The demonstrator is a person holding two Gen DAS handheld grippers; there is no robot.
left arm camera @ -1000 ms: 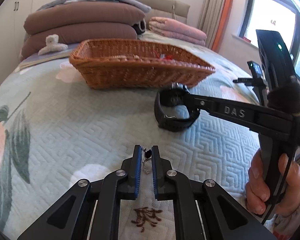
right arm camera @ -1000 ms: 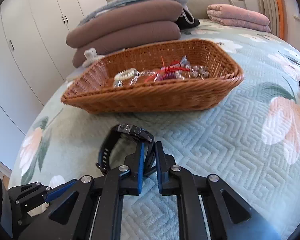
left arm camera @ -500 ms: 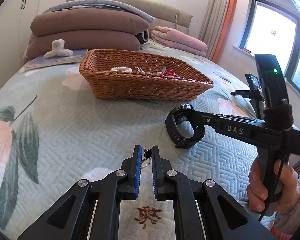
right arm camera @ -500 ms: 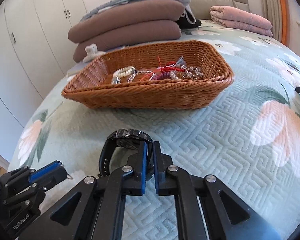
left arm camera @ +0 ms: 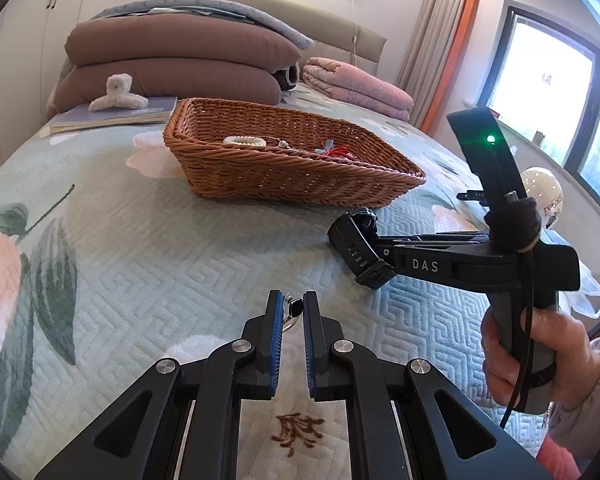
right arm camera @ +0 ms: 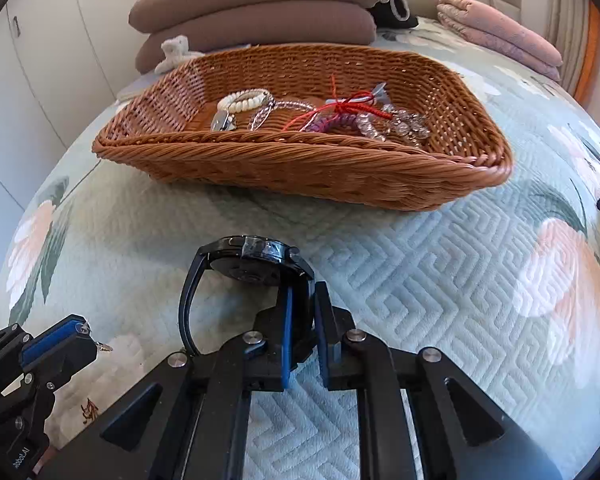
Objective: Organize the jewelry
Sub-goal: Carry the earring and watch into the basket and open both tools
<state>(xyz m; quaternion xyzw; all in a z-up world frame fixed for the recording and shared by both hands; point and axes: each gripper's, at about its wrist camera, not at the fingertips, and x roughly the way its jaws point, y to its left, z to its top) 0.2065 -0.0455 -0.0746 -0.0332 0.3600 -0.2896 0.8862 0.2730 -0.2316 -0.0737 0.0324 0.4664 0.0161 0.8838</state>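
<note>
Our right gripper, jaws just easing apart, pinches the black rubber-strapped wristwatch just short of the brown wicker basket ahead, while our left gripper pinches a small dark-stoned chain pendant.

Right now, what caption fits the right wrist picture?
Right gripper pinching a black watch strap near the wicker basket of bracelets.
</note>
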